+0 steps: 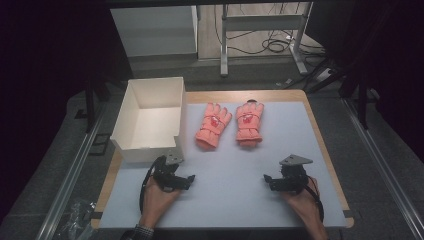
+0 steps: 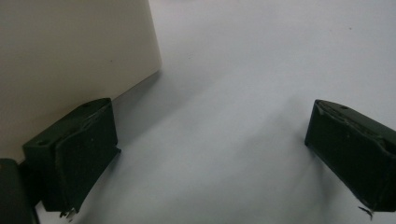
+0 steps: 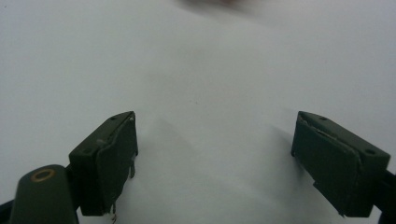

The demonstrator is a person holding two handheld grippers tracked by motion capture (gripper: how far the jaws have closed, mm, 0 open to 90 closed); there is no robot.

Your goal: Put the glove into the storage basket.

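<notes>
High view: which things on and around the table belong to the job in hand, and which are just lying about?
In the job:
- left glove
- right glove
- white box, open-topped
- left gripper, open
- right gripper, open

Lying about:
- cables on the floor behind
- metal frame
- plastic wrap beside the table

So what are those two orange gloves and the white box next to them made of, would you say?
The gloves look like soft padded fabric, matte orange-pink: they lie puffy, with gathered cuffs and a small red patch on the back. The exact cloth can't be told from here. The box looks like thin white card or foam board: flat straight walls, sharp corners, a dull finish, open on top.
</notes>
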